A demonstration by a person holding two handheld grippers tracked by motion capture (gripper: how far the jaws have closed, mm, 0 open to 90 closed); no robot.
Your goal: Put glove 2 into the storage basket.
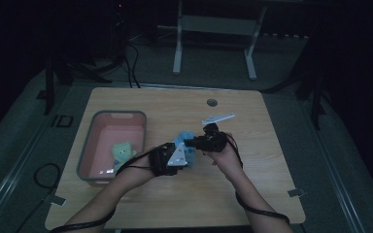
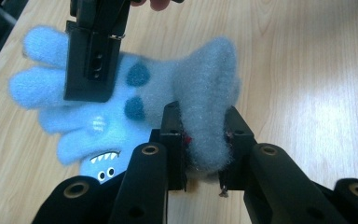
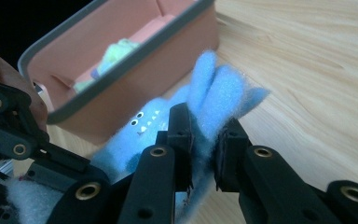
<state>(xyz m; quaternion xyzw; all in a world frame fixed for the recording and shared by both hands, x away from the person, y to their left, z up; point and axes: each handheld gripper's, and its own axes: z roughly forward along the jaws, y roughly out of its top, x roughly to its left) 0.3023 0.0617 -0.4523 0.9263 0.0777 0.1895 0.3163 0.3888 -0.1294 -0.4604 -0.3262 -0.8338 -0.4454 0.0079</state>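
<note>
The blue glove (image 2: pixel 121 107) hangs above the counter (image 1: pixel 252 194), stretched between both tools just right of the bin (image 1: pixel 88 145). The left gripper (image 2: pixel 204 140) has its jaws clamped on the cuff; the right gripper (image 3: pixel 204 149) has its jaws pinched on the fingers of the glove. Risk one: the fleece is soft and compressible, and the right jaws hold only the fingers, so a pull in opposite directions could draw them out and leave the glove dangling from the cuff. Risk two: if the glove is bound for the bin, its near rim (image 3: pixel 121 70) stands close beside the hanging fabric, and a low carry could snag the glove on it or nudge the bin along the counter. Risk three: the two tools sit very near each other, so one could knock the other when either turns. Inside the bin lies a pale green item (image 1: pixel 122 151), taking part of the floor at its near end. A round grommet (image 1: pixel 212 102) sits at the far edge, well apart. Lighting is dim in the high view; finer detail there cannot be judged.
</note>
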